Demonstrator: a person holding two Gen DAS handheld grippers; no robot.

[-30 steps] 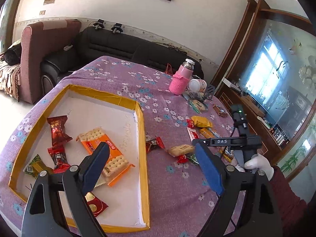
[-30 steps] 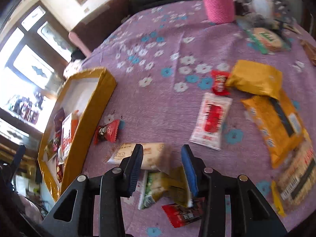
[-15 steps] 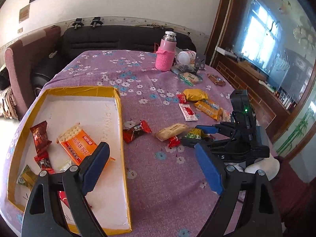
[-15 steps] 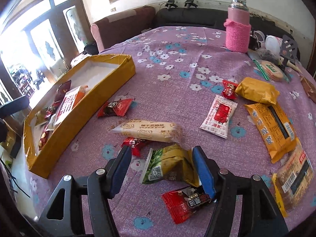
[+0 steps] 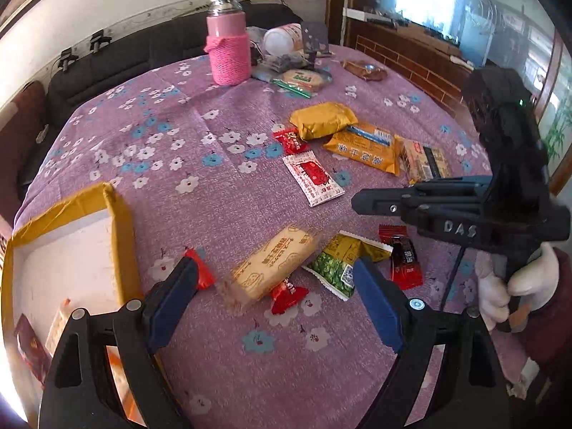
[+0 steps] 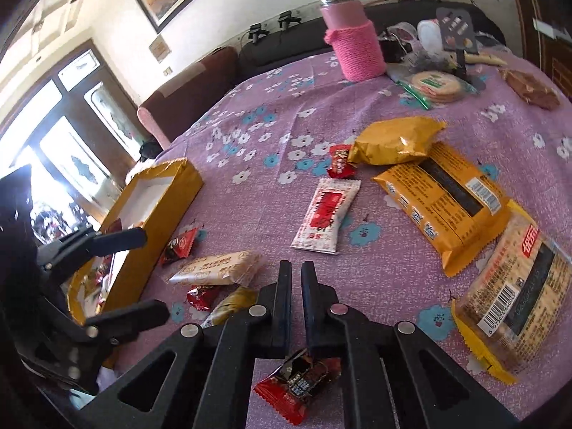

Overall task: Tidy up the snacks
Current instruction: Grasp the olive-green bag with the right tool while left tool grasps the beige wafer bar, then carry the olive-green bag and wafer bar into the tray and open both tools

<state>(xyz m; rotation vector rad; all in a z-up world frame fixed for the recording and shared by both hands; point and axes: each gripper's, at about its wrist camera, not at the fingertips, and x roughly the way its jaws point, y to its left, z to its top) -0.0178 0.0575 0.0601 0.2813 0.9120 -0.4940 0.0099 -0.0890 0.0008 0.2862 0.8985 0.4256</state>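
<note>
In the left wrist view my left gripper point(image 5: 273, 279) stands open just above the purple tablecloth. A beige cracker packet point(image 5: 271, 268), a small red candy point(image 5: 286, 295) and a green packet point(image 5: 336, 268) lie between its fingers, untouched. The yellow-rimmed box point(image 5: 118, 214) with several snacks inside is at its left. My right gripper point(image 6: 295, 271) hovers over the cloth, its jaws closing together with nothing between them. A red-black packet point(image 6: 300, 382) lies under it. Further off lie a white-red sachet point(image 6: 325, 218), a gold bag point(image 6: 393, 141) and an orange packet point(image 6: 443, 200).
A pink-sleeved flask point(image 5: 228, 53) and a clutter of jars and bags stand at the table's far side. A barcode cracker pack point(image 6: 514, 289) lies near the right edge. A white-gloved hand point(image 5: 514, 286) holds the right gripper. A sofa runs behind the table.
My left gripper swung right, from over the box to over the loose snacks, and dropped lower. The right gripper drew back from the green packet and its jaws closed empty.
</note>
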